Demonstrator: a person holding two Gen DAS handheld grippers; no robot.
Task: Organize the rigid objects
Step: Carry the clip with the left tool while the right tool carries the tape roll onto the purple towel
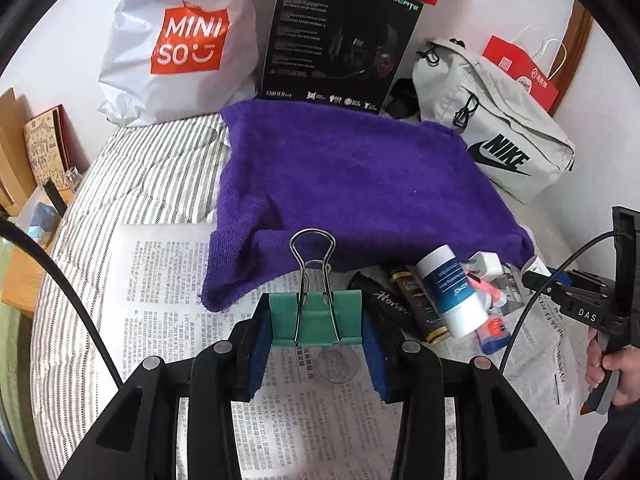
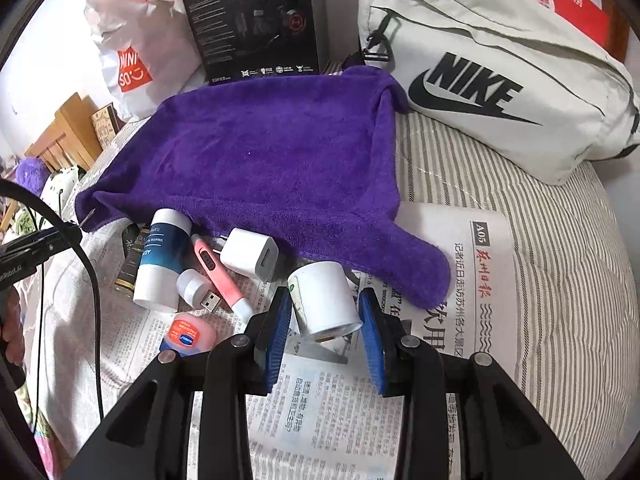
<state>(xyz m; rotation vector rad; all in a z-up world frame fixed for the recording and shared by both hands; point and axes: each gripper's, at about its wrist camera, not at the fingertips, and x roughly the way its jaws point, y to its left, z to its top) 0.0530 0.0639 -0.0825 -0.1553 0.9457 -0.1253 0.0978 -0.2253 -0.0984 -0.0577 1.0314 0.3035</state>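
Green steel sits pinched between the blue pads of our left gripper: a binder clip, held by its body with the wire handles standing up, so it stays square and can be set down flat. Our right gripper is closed around a small white jar lying on its side, the pads against its round wall — a hold we judge a little prone to rolling. Both seem lifted just above the newspaper, ready for placing.

Just beyond, the unsorted pile lies on the paper: a pink lip-balm tin, a white USB stick, a pink pen-like tool, a white charger plug, a blue-and-white tube and a dark tube beside it.

Behind them the purple towel spreads bare — likely where we arrange things. Its front hem droops over the pile's edge, and the clutter crowds any low path across.

Farther back stand a Nike bag, a black headset box and a Miniso bag.
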